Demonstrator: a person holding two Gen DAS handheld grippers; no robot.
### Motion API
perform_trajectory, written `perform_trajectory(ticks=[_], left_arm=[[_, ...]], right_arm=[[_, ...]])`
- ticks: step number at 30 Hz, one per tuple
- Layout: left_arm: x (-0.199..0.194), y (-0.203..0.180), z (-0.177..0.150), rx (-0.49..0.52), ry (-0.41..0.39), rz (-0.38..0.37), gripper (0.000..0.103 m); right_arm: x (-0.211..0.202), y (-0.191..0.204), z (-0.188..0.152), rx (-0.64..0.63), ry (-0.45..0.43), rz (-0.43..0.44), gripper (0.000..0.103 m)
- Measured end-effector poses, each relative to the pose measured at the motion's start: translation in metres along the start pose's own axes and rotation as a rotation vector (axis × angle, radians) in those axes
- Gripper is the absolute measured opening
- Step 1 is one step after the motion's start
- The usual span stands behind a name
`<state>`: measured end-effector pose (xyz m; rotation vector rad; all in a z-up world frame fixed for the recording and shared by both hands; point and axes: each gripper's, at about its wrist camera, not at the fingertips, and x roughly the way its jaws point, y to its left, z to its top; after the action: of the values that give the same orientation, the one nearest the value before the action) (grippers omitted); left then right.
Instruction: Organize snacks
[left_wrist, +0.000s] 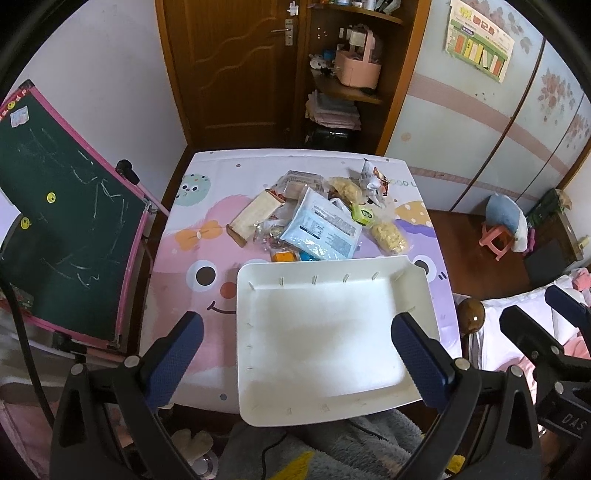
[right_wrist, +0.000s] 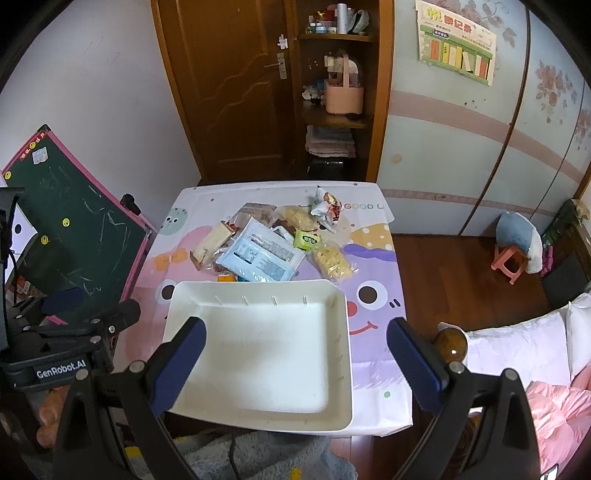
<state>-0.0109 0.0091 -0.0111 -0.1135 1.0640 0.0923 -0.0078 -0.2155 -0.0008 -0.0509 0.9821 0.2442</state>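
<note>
An empty white tray sits at the near edge of a small table with a cartoon cloth. Behind it lies a pile of snacks: a large pale blue packet, a long beige bar, a green pack, yellow puffed snack bags and a crumpled silver wrapper. My left gripper is open above the tray. My right gripper is open above the tray's right part. Both are empty.
A green chalkboard with a pink frame leans left of the table. A brown door and shelf stand behind. A bed with pink bedding is at the right. A pink stool stands on the floor.
</note>
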Motion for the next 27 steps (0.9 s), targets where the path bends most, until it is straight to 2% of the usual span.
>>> perform_trajectory(ticks=[27], left_arm=[[-0.0008,0.0001,-0.0035,-0.005,0.003,0.007,0.102]], right_arm=[[0.0071,0.0083,-0.0040,-0.014,0.021,0.014,0.099]])
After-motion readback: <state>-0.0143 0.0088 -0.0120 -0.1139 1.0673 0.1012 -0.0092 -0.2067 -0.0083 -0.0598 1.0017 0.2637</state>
